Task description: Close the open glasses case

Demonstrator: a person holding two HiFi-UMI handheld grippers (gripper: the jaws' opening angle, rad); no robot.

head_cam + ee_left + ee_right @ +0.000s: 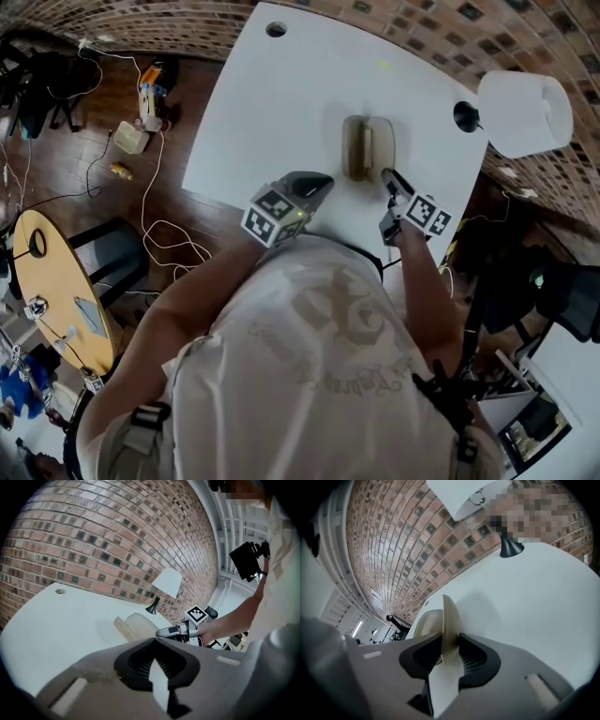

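An open beige glasses case (367, 148) lies on the white table (272, 112), its two halves side by side. My right gripper (389, 176) is at the near end of the case's right half. In the right gripper view the thin lid (451, 616) stands edgewise between the jaws of this gripper (450, 637), both pads touching it, and the other half (425, 623) lies to its left. My left gripper (326, 180) hovers just near-left of the case with its tips together and holds nothing. The left gripper view has the left gripper (154, 640), the case (138, 624) and the right gripper (163, 631).
A white-shaded lamp (525, 112) on a black base (466, 116) stands at the table's right edge, beyond the case. A cable hole (276, 29) sits at the far left corner. A brick wall (117, 536) backs the table. Cables and a round wooden table (56, 281) are on the floor at left.
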